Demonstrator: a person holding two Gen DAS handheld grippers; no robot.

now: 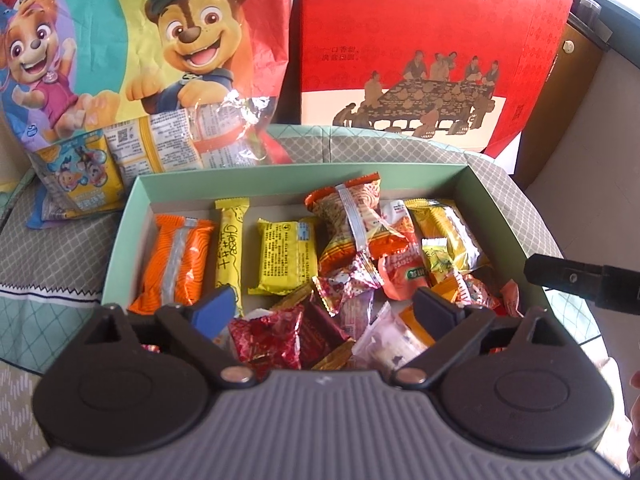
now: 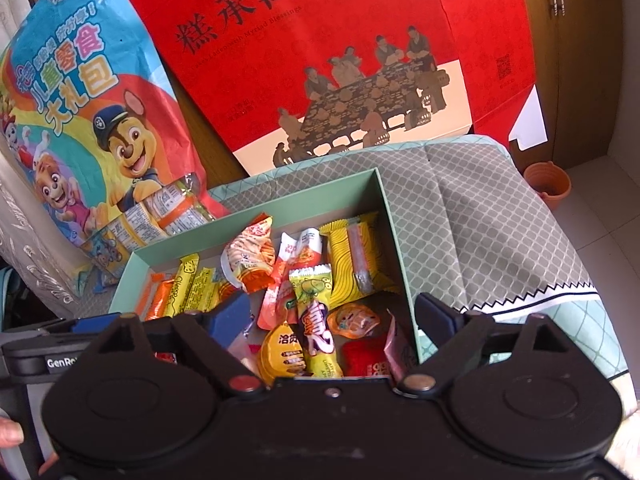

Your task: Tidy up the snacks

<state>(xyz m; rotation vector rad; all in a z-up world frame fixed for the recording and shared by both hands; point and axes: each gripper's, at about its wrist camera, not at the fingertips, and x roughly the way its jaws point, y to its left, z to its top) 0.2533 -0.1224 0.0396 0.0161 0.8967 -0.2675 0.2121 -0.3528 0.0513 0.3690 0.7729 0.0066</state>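
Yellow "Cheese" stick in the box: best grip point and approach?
Grip the yellow Cheese stick mid-length across its narrow width, coming from above. It lies flat between the orange packet and the yellow square packet, so its ends are harder to reach.

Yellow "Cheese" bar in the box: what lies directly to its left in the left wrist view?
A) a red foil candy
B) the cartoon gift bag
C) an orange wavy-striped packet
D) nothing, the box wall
C: the orange wavy-striped packet lies alongside the yellow Cheese bar, between it and the box wall.
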